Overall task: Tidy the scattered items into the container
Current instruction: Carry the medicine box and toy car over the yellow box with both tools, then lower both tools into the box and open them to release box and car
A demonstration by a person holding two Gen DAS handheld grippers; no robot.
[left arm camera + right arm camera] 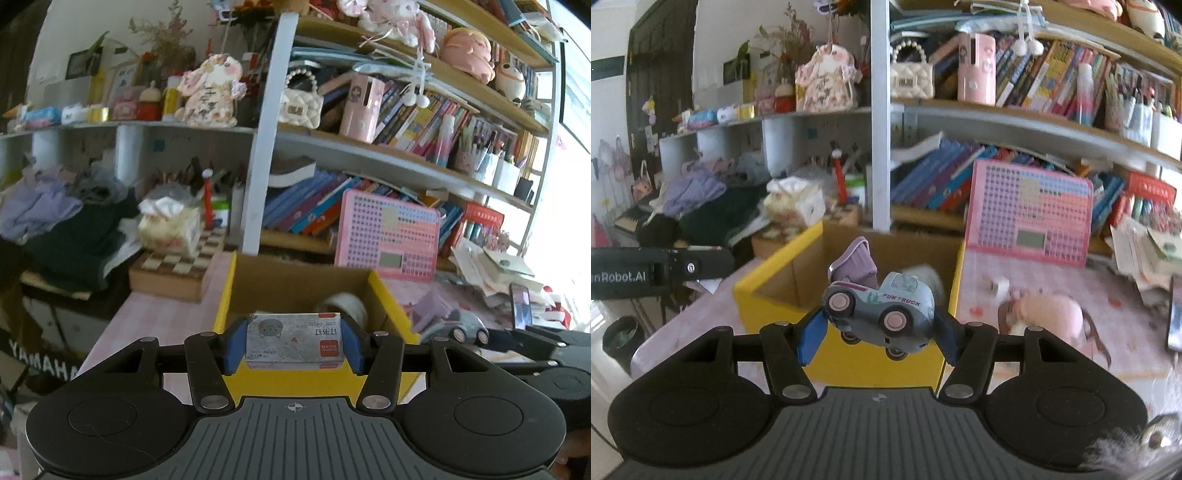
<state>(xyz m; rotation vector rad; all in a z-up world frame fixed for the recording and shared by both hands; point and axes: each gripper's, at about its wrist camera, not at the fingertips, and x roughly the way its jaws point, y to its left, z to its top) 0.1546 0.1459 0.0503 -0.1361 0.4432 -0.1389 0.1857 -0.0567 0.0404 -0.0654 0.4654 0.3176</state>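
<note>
The yellow box (384, 295) is the landmark: an open cardboard container with bright yellow outer walls and a plain brown inside, standing on the pink checked tabletop (166, 314) in front of the bookshelf (369, 147).

The left hand-held gripper (295, 345) is clamped on a staple box (295, 341), its blue pads (234, 347) pressed against both short ends. The small flat carton is silvery grey with a cartoon cat face, red corner labels and printed Chinese characters, seen upside down. It is held level over the near wall of the yellow box. Inside the yellow box, toward its far right corner, lies a roll of tape (345, 306), pale and somewhat blurred.

The right hand-held gripper (877, 332) is closed on a toy truck (882, 314), a grey-blue car with pink wheel hubs, "FUN TRUCK" lettering on its side and a lilac tipper raised at the back. It is tilted nose-down to the right and held above the near edge of the yellow box. In the left wrist view the same truck shows just to the right of the yellow box.

On the tabletop to the right of the yellow box lies a pink plush toy (1045, 314), and behind it a pink toy laptop (1030, 214) leans against the bookshelf. A small white piece, possibly an eraser, sits between them.
</note>
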